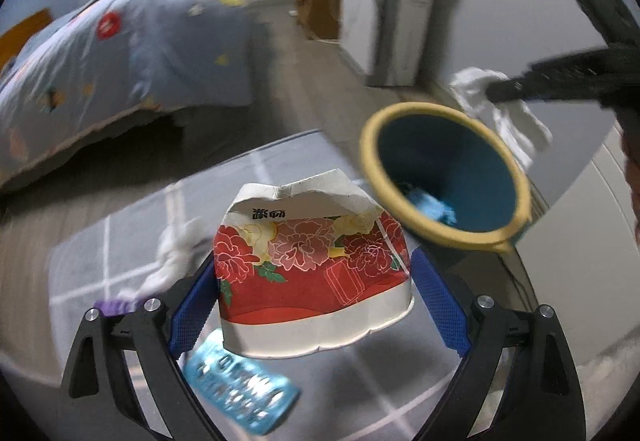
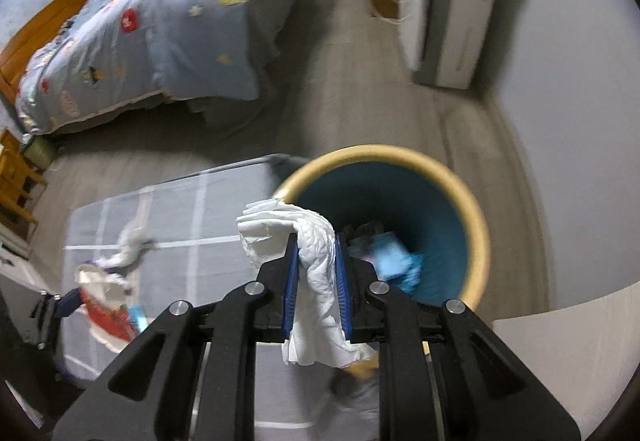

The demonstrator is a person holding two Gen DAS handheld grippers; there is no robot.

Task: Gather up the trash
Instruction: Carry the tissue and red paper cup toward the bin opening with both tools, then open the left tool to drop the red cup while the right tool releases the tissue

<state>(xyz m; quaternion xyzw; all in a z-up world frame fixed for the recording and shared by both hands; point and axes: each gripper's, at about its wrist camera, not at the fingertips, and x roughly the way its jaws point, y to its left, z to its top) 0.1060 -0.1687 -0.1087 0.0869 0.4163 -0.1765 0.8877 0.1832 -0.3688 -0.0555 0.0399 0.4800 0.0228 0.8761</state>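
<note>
The right tongs [image 2: 316,277] were clamped on a wad of white tissue [image 2: 316,265], its loose tails hanging out above and below the blue pads, just at the near rim of the blue bin [image 2: 478,225] with its tan lip. The left tongs [image 1: 312,293] carried a crushed paper cup [image 1: 312,269] printed with red flowers; its left pad pressed the cup's side, though whether the right pad touched was hard to tell (a sliver of gap seemed to show there). The cup hung above the grey checked mat [image 1: 92,241], short of the bin's mouth.

To finish the drop well, the tissue probably needed to travel further over the middle of the opening before release, since one trailing end could catch on the lip. The cup, being light and held unevenly, called for a steady carry and a release only once clear of the rim. A blue wrapper [image 1: 240,389] and another tissue scrap [image 1: 176,253] lay on the mat, not yet collected.
</note>
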